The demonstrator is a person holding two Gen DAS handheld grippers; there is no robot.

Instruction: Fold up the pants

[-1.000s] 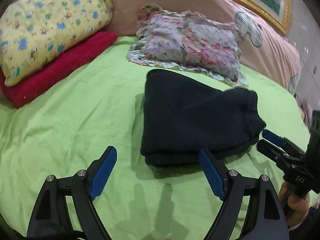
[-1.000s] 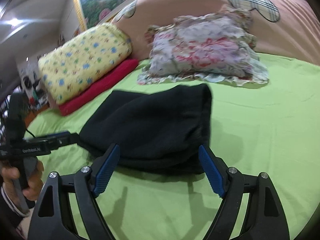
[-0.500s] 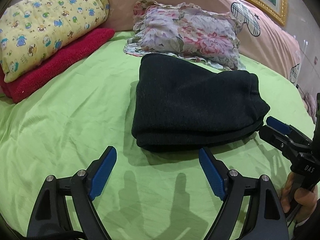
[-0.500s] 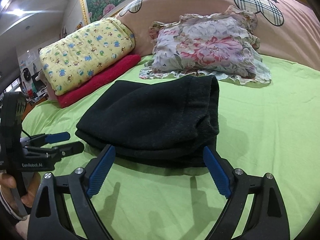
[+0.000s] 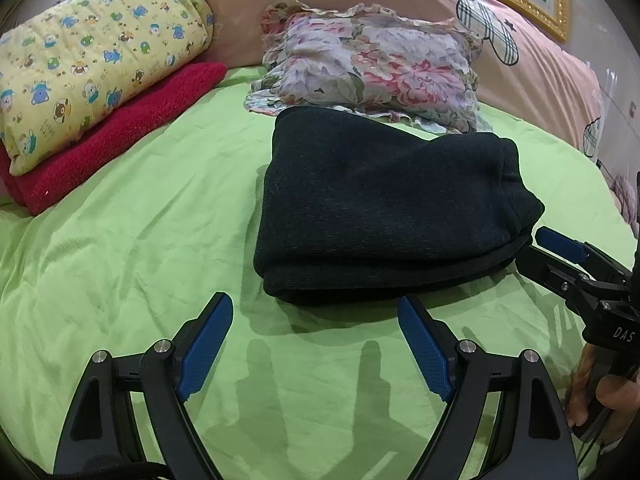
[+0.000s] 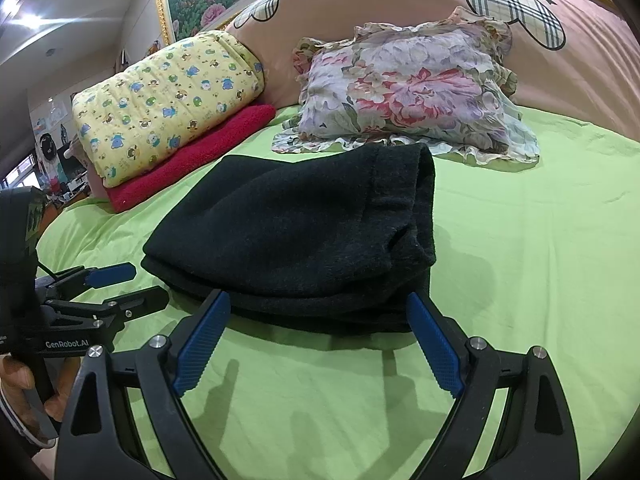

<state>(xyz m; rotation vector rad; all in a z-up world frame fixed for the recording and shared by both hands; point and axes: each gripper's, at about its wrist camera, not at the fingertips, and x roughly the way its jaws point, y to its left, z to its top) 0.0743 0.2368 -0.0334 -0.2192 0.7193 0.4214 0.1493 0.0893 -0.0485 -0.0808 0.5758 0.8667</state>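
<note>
The black pants (image 5: 384, 204) lie folded in a thick bundle on the green sheet (image 5: 132, 248), just in front of the floral pillow. My left gripper (image 5: 314, 308) is open just short of the bundle's near edge, with nothing between its blue pads. In the right wrist view the pants (image 6: 304, 232) show their stacked layers, and my right gripper (image 6: 318, 304) is open, its fingertips at either side of the near edge without pressing it. Each gripper shows in the other's view: the right gripper (image 5: 534, 246) at the bundle's right corner, the left gripper (image 6: 148, 282) at its left corner.
A floral ruffled pillow (image 5: 372, 68) lies right behind the pants. A yellow printed quilt (image 5: 96, 76) is stacked on a red towel (image 5: 120, 136) at the back left. A pink headboard cushion (image 6: 400, 12) runs along the back. A hand (image 5: 616, 400) holds the right gripper's handle.
The right gripper's jaws have spread a little wider. The blur has gone from both views. The folded pants have stayed in place.
</note>
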